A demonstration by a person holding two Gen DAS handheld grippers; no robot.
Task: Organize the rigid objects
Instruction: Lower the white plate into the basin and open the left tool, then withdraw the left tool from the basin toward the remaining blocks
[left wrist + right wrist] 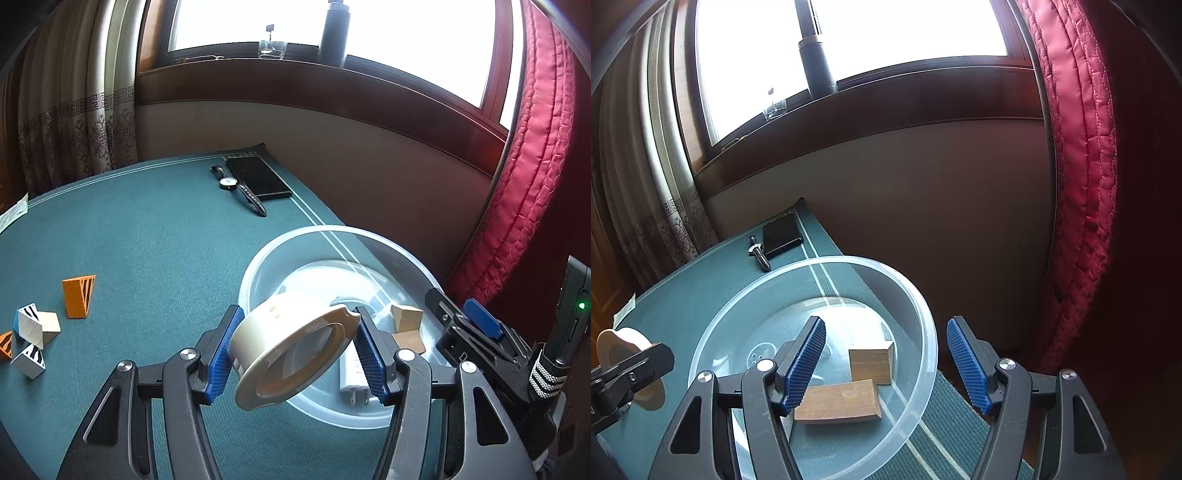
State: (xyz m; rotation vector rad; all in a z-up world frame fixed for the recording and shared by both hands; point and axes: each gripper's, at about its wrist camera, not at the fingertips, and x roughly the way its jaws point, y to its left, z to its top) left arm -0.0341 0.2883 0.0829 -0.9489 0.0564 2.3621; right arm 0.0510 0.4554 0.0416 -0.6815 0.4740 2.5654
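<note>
Holding a roll of tape (pixel 291 354) between its blue pads, the left hand-held gripper (pixel 295 354) hangs at the near rim of the clear bowl (pixel 295 240), bottom centre of the left wrist view. The roll is pinched across its flat faces and tilted, so its core axis runs roughly lower left to upper right and the open hole faces down toward the camera.

My worry: the grip looks skewed, so the roll could twist out and land on the green worktop (pixel 147 229), or clip the rim and shove the bowl, which sits close to the worktop's right edge. Dropped on edge, it might also roll.

The right hand-held gripper (pixel 886 362) is spread wide with nothing in it, hovering over the bowl's right side in its own view.

Already in the bowl: two wooden blocks (pixel 870 362) and a white charger (pixel 351 376). Striped wedge blocks (pixel 79 295) wait at the left edge.
</note>
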